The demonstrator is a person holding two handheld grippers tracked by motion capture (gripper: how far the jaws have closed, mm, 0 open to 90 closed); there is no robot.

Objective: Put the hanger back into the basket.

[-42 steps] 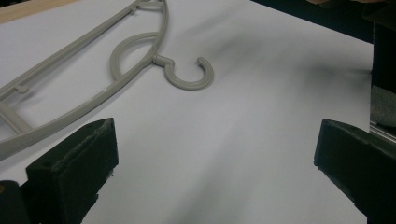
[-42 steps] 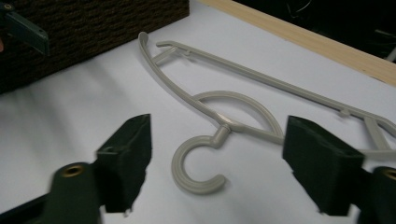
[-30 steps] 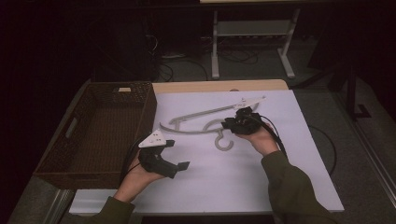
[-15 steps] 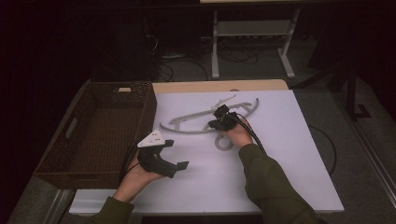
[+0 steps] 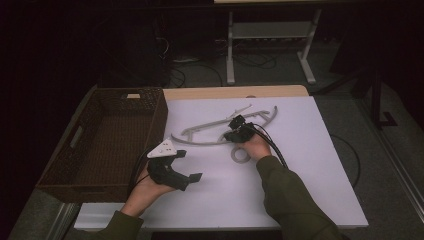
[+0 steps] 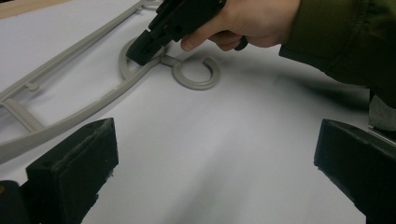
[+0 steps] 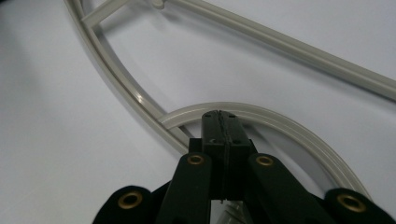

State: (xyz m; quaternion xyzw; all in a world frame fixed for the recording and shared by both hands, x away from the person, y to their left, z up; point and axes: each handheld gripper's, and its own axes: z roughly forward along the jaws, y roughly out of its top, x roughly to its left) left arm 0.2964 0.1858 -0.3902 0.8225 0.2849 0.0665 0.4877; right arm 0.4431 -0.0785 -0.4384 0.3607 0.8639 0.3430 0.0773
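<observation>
Left gripper [image 5: 187, 165] near counter's [image 5: 310, 185] front edge, fingers spread wide, nothing between them. Farther in, right gripper [image 5: 234, 131] fingers pressed together, pinching grey plastic hanger [image 5: 200, 141] lying flat mid-counter. Wicker basket [image 5: 80, 165] at left.

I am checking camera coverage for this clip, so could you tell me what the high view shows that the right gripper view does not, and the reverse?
The high view alone takes in the wicker basket at the table's left, the left gripper held open over the white sheet, and the person's hands and sleeves. The right gripper view alone shows, close up, the right gripper with its jaws pressed together over a curved bar of the hanger. Both show the grey plastic hanger lying flat on the white sheet.
</observation>
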